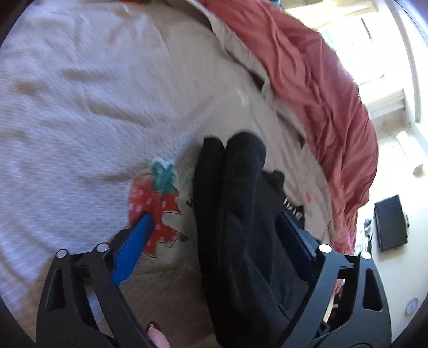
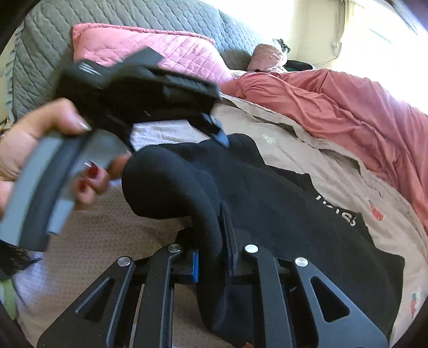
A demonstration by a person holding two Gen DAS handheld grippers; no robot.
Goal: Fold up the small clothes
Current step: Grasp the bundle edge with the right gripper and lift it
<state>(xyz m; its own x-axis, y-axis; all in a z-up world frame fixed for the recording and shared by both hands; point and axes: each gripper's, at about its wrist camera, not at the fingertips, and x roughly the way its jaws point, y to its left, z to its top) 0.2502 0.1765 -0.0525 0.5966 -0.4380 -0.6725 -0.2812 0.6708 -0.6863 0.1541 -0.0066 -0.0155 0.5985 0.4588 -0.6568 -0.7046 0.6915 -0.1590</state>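
Observation:
A pair of black socks (image 1: 235,203) lies toes-forward on the bed between the fingers of my left gripper (image 1: 214,216). Its jaws stand wide, and the blue left pad (image 1: 133,241) is clear of the sock. My right gripper (image 2: 214,249) is shut on a black sock (image 2: 174,176), which arches up out of its pads. In the right wrist view a hand holds the left gripper (image 2: 220,117) over the far end of the socks. Under them lies a black garment with white lettering (image 2: 334,214). To the left are a strawberry-print cloth (image 1: 149,203) and a pale striped garment (image 1: 67,107).
The beige bed sheet (image 2: 321,150) runs to a bunched coral blanket (image 1: 321,93) on the far right. A pink quilted pillow (image 2: 147,48) leans on a grey quilted cover (image 2: 133,16). A black box (image 1: 390,222) stands on the floor past the bed's edge.

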